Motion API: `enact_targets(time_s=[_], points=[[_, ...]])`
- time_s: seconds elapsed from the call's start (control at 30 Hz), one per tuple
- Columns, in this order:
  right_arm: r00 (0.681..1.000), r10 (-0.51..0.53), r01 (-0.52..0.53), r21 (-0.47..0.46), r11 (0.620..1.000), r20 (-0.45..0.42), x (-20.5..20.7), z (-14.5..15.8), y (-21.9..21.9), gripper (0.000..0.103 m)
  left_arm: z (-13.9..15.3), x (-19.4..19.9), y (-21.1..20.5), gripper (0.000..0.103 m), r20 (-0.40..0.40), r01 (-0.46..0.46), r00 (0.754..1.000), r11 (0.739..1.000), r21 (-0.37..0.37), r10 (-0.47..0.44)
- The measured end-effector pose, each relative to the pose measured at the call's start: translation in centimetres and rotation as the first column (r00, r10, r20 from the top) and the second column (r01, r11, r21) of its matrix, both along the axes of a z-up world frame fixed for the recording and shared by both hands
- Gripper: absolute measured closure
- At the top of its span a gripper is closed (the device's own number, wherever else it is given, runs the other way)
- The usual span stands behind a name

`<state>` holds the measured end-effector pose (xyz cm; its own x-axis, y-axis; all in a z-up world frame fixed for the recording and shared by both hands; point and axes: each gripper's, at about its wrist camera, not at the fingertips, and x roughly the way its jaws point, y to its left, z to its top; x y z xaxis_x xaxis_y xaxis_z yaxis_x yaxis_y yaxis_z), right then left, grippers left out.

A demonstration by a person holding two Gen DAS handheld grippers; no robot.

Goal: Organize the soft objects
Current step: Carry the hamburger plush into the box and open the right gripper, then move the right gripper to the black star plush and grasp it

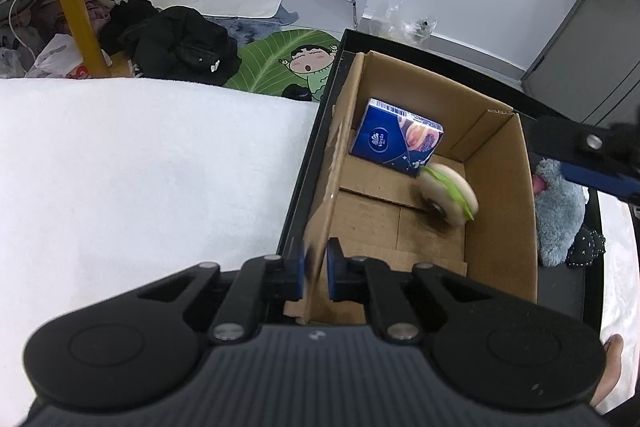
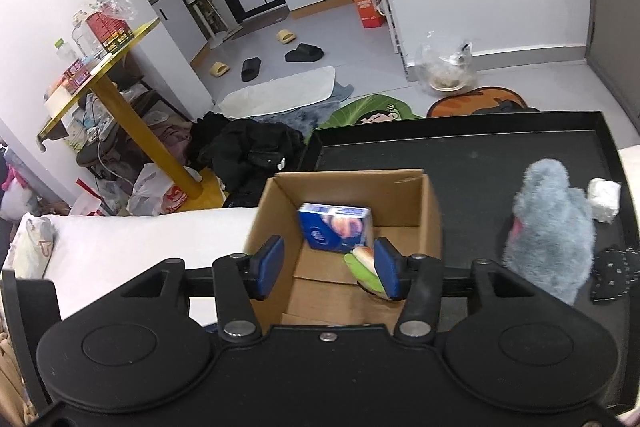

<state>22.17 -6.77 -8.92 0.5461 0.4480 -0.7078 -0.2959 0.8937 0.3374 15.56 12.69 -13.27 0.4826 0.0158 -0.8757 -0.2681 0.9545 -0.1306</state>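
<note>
An open cardboard box [image 1: 500, 187] stands on a black tray [image 2: 480, 155]. My left gripper [image 1: 316, 267] is shut on the box's left wall, the cardboard pinched between its blue pads. Inside the box a blue tissue pack [image 1: 396, 139] leans in the far corner. A soft burger toy [image 1: 448, 197] with green lettuce sits on edge beside it, blurred. My right gripper [image 2: 328, 263] hangs open over the box [image 2: 400, 195]. Below it are the tissue pack [image 2: 334, 227] and the burger toy [image 2: 364, 267], which shows beside its right finger, with no pad pressing it.
A grey-blue plush toy [image 2: 548, 231], a white soft block [image 2: 604, 201] and a dark dotted cloth [image 2: 616, 273] lie on the tray right of the box. A white blanket [image 1: 140, 167] covers the surface to the left. Clothes, slippers and mats lie on the floor beyond.
</note>
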Motion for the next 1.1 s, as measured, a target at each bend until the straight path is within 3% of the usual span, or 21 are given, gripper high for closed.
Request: enact_targets(time_s=[0.27, 0.5, 0.8, 1.1], points=[[0.998, -0.045, 0.048, -0.058, 0.997, 0.051, -0.4, 0.6, -4.2, 0.042, 0.3, 0.0, -0.6, 0.085, -0.009, 0.011, 1.000, 0.999, 0.044, -0.011], [0.992, -0.111, 0.116, -0.080, 0.990, 0.065, -0.5, -0.1, -8.6, 0.040, 0.8, -0.3, -0.9, 0.057, 0.017, 0.017, 1.000, 0.998, 0.068, -0.018], [0.978, -0.206, 0.206, -0.062, 0.976, 0.016, 0.4, -1.3, -14.2, 0.041, 1.1, -0.4, -1.9, 0.052, 0.028, 0.023, 0.999, 0.994, 0.109, -0.026], [0.963, -0.263, 0.260, -0.049, 0.964, -0.063, 2.5, -2.4, -18.7, 0.040, 1.6, -0.6, -3.1, 0.039, 0.055, 0.049, 0.997, 0.981, 0.185, -0.060]])
